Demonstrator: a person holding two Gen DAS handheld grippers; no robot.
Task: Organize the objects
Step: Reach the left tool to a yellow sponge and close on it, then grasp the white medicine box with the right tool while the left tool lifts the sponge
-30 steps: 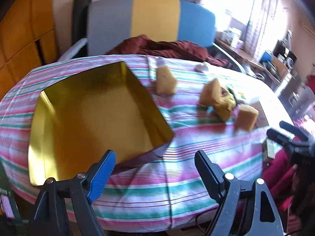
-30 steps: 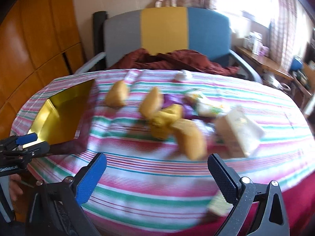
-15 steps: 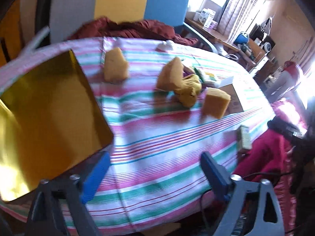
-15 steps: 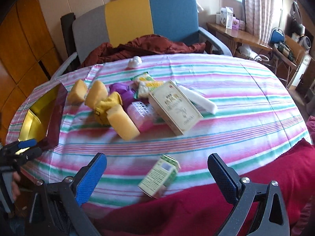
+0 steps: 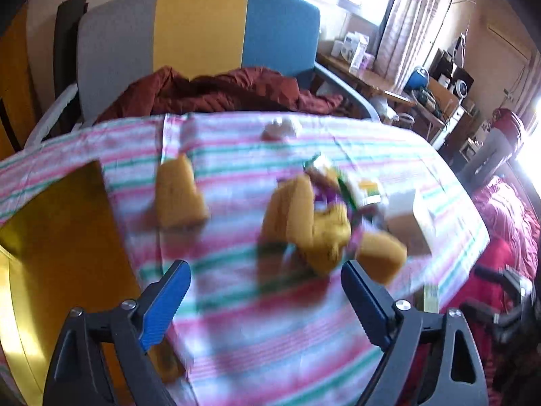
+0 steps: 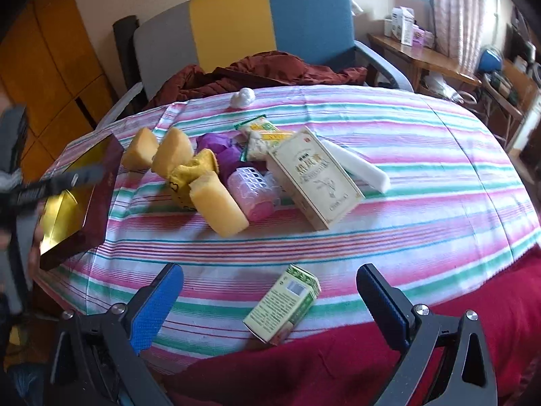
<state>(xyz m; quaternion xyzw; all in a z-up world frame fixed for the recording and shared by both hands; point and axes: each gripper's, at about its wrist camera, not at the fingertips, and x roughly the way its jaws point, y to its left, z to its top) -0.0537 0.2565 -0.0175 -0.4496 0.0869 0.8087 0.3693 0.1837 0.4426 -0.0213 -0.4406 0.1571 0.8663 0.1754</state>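
Hovering wide apart and empty, the right gripper (image 6: 269,292) faces the small green carton (image 6: 282,304) at six o'clock on the desk (image 6: 422,155); left gripper (image 5: 265,286), likewise spread, nears the sponges (image 5: 307,223); gold-lined box (image 6: 76,199) waits at nine o'clock; next, probably, closing squarely on the carton.

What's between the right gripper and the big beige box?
In the right wrist view, the small green carton lies between the right gripper and the beige box; beyond it, bare striped cloth.
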